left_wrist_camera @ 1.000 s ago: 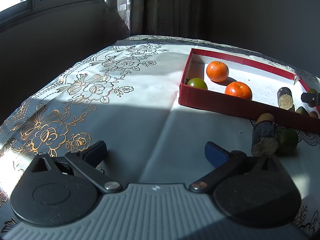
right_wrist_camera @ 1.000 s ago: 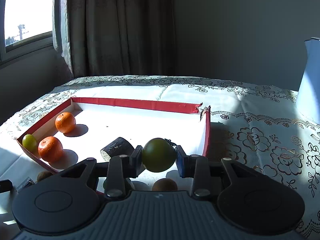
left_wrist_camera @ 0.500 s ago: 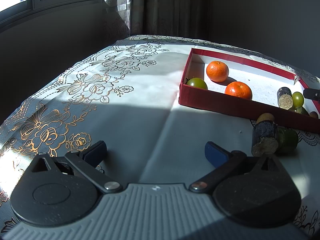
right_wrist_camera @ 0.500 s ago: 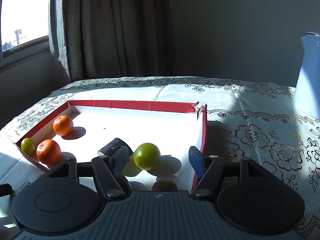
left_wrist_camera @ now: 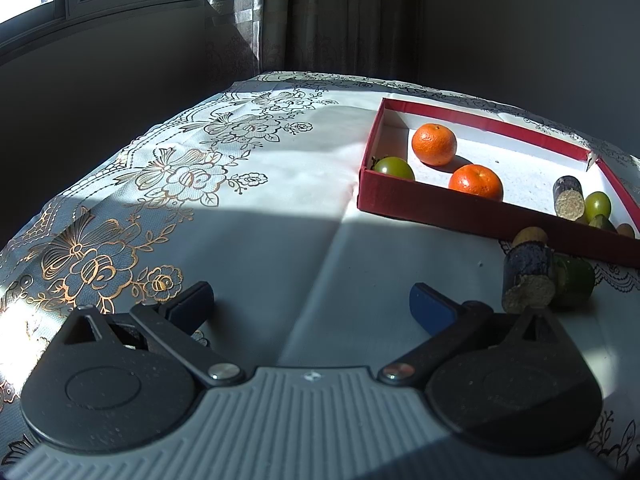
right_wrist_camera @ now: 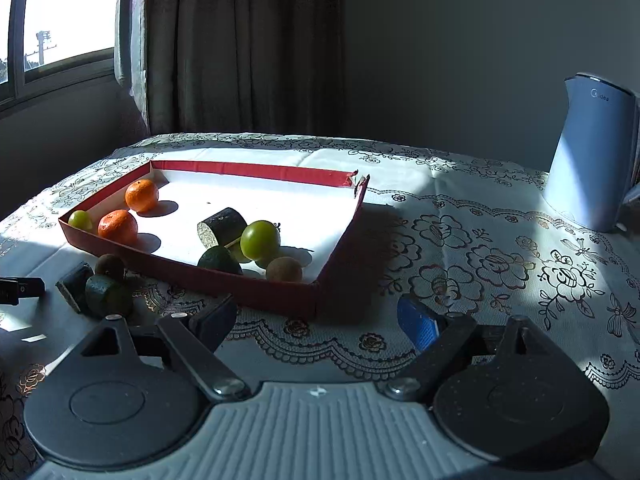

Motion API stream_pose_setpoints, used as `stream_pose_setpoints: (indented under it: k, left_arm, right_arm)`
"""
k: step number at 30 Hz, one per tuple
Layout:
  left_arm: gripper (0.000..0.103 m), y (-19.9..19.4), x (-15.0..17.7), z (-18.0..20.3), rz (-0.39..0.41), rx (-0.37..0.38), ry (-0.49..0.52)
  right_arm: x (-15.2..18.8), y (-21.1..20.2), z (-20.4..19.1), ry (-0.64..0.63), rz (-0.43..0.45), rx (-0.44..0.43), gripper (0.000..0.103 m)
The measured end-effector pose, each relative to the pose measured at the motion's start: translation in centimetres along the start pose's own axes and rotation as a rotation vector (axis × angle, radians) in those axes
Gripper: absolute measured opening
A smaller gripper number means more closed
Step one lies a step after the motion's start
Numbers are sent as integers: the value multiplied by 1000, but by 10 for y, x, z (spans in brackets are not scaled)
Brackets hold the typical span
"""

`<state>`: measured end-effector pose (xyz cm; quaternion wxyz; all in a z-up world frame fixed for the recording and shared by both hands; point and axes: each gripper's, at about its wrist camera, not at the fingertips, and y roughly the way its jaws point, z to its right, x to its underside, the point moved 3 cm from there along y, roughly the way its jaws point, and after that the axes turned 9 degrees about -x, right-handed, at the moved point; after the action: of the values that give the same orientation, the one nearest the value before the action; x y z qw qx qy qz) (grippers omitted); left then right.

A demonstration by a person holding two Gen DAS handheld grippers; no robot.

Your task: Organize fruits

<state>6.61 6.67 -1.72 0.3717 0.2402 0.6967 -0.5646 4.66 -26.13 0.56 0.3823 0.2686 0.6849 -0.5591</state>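
From the left wrist view, the left gripper (left_wrist_camera: pixel 310 300) hangs over the counter (left_wrist_camera: pixel 260 216) with its jaws spread wide and nothing between them. The red tray (left_wrist_camera: pixel 460 210) lies far right on the floral cloth. In its left end sit a green fruit (left_wrist_camera: pixel 394 168) in the near corner and two oranges (left_wrist_camera: pixel 434 145), one farther back, one by the near wall. Toward its right end a dark cut piece (left_wrist_camera: pixel 568 199) lies touching a second green fruit (left_wrist_camera: pixel 597 205). Outside the tray, just beside its near wall, lie a dark cylinder (left_wrist_camera: pixel 528 276), a green cut piece (left_wrist_camera: pixel 574 283) and a small brown fruit (left_wrist_camera: pixel 530 236).

From the right wrist view, the right gripper (right_wrist_camera: pixel 316 322) sits near the tray's (right_wrist_camera: pixel 276 294) near right corner, its jaws opening, released, nothing between them. The round green fruit (right_wrist_camera: pixel 260 239) rests inside the tray, touching the dark cut piece (right_wrist_camera: pixel 222 227), with a dark green piece (right_wrist_camera: pixel 220 261) and a brown fruit (right_wrist_camera: pixel 284 269) against the near wall. A pale blue kettle (right_wrist_camera: pixel 588 152) stands far right.
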Motion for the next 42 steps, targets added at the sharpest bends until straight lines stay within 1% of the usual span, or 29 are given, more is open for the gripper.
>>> stream_pose_setpoints:
  k: [3,6,8,10,12,14,16,19,23,25,28,31,33,37,39,40,42]
  left_arm:
    - [103,-3,1,-2,17,7,-10]
    - [103,-17,0,-3,96,30,-20]
    - [103,-33,1,0,177,55,0]
    - [103,-43,3,10,206,91,52]
    - [101,-48,6,22,214,126,116]
    - [100,-55,8,40,236,143,193]
    - [97,-59,8,54,250,162,242]
    - [97,-62,7,72,248,194,308]
    - [96,-59,8,88,243,188,375]
    - [96,-56,7,91,231,175,383]
    - [96,-45,5,92,191,135,374]
    - [95,-38,5,91,166,127,368]
    - [91,-34,5,92,153,134,370]
    - [87,-30,2,96,143,153,360]
    - [78,-28,0,96,126,176,345]
    - [75,-26,-1,96,114,190,336]
    - [67,-24,-2,97,97,215,319]
  right_arm:
    - [12,5,5,21,-44,-1,88]
    - [14,7,8,41,-65,-10,89]
    - [14,10,12,60,-85,-22,90]
    - [15,9,13,73,-80,-36,92]
    - [15,9,13,75,-80,-40,93]
    - [15,9,13,76,-80,-42,93]
    - [14,9,14,79,-79,-44,93]
    - [14,9,15,89,-74,-51,93]
    - [14,8,17,96,-71,-59,94]
    - [14,8,17,100,-69,-63,94]
    - [14,9,17,100,-70,-67,95]
    - [14,9,17,101,-70,-68,96]
    - [14,9,17,100,-71,-70,97]
    - [14,9,16,98,-73,-71,97]
    - [13,9,16,101,-72,-73,98]
    - [14,9,17,102,-72,-75,98]
    - [14,9,17,104,-71,-77,98]
